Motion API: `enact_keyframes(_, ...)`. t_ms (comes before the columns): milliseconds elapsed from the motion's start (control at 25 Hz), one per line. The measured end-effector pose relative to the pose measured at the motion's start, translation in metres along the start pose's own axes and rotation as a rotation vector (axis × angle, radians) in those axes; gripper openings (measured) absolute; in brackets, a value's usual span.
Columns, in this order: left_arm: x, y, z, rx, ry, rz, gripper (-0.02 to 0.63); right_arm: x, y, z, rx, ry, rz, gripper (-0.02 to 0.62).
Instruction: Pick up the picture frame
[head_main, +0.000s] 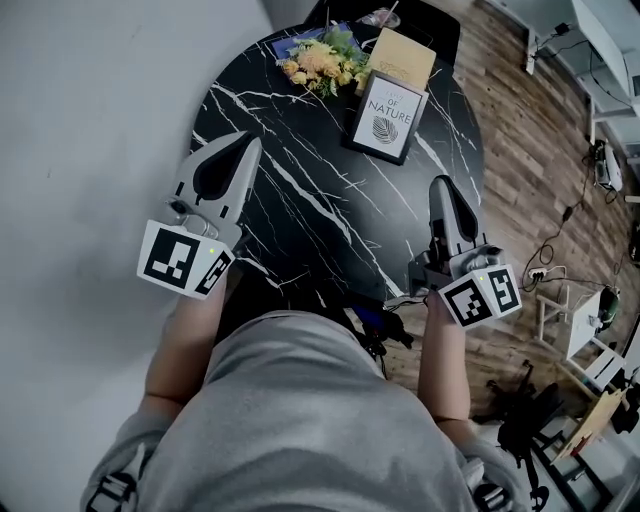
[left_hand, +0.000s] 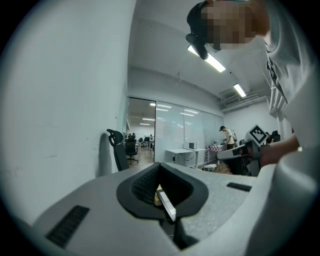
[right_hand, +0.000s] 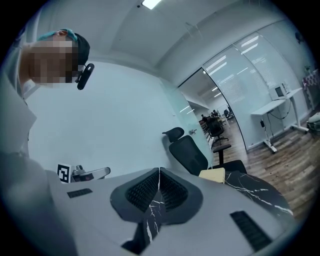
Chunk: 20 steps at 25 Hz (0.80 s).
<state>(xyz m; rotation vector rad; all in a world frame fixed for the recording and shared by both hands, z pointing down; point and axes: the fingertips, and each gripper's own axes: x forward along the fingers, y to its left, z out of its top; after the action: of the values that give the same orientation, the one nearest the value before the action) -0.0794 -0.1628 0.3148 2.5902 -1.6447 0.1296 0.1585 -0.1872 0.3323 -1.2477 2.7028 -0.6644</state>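
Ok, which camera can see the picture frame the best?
The head view: the whole picture frame shows on the black table. The left gripper view gives only a thin pale sliver past its jaws that may be it. The right gripper view shows none of it.

Pic frame (head_main: 386, 116) on table (head_main: 330, 220), flowers (head_main: 322, 62) L of it, box (head_main: 403, 55) behind

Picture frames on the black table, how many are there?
1. The picture frame sits at the far side of the table, right of the flowers and in front of a tan box. No other shows.
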Motion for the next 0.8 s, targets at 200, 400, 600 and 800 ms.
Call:
enact_keyframes(200, 0.005, 0.001, 0.002, -0.005, -0.006, -0.054, 0.006, -0.006, 0.007, 0.002, 0.002, -0.016, -0.05, 0.026)
enact_keyframes(400, 0.01, 0.006, 0.001, -0.013, -0.005, -0.09, 0.006, -0.012, 0.014, 0.006, 0.001, -0.033, -0.091, 0.026)
enact_keyframes(600, 0.014, 0.014, -0.003, -0.019, -0.014, -0.107, 0.006, -0.011, 0.024, -0.001, -0.019, -0.02, -0.1, 0.026)
enact_keyframes(800, 0.018, 0.019, -0.007, -0.025, -0.009, -0.127, 0.006, -0.018, 0.021, -0.001, -0.03, -0.01, -0.142, 0.026)
